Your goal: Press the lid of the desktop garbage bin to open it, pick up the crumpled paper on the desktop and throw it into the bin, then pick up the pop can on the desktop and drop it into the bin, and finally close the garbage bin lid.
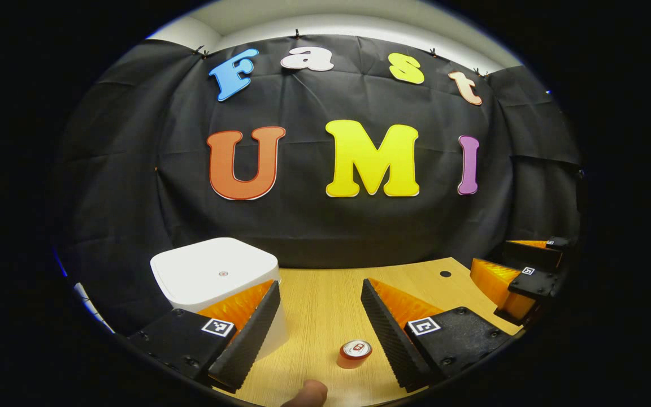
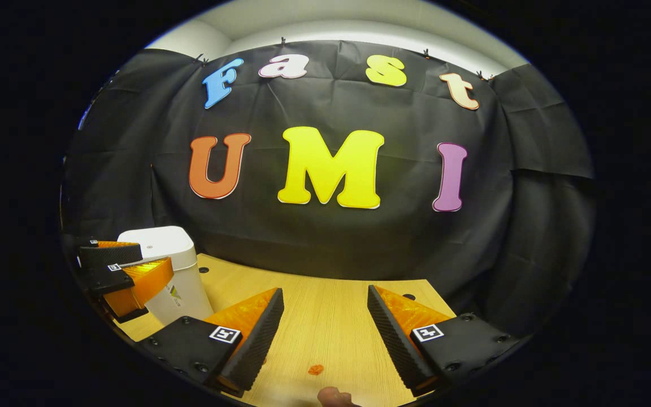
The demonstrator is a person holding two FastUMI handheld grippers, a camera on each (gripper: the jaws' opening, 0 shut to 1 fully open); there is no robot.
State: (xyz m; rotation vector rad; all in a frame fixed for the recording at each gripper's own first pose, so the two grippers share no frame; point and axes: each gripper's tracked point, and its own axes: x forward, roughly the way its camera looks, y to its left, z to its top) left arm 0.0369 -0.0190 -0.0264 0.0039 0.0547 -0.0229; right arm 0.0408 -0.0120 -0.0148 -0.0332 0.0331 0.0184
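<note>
In the left gripper view the left gripper (image 1: 320, 316) stands with its fingers spread wide at the bottom of the frame, nothing between them but bare bench (image 1: 325, 294). Low between the fingers, nearer the right-hand one, the pop can (image 1: 354, 354) stands upright on the wood, touching neither finger. The white garbage bin (image 1: 215, 274) sits at lower left, just behind the left-hand finger, its lid down and flat — a small round mark shows at the lid's centre. A fingertip (image 1: 306, 393) of the person shows at the very bottom edge. At the lower right edge of this view the right gripper (image 1: 520, 277) hangs above the bench corner, its fingers apart. In the right gripper view that gripper's own fingers are likewise wide apart at the bottom, holding nothing; a small orange scrap (image 2: 315, 369) lies on the bench between them, too small to identify. The garbage bin stands at lower left of this frame, with the left gripper just in front of it — open, clear of the bin.
</note>
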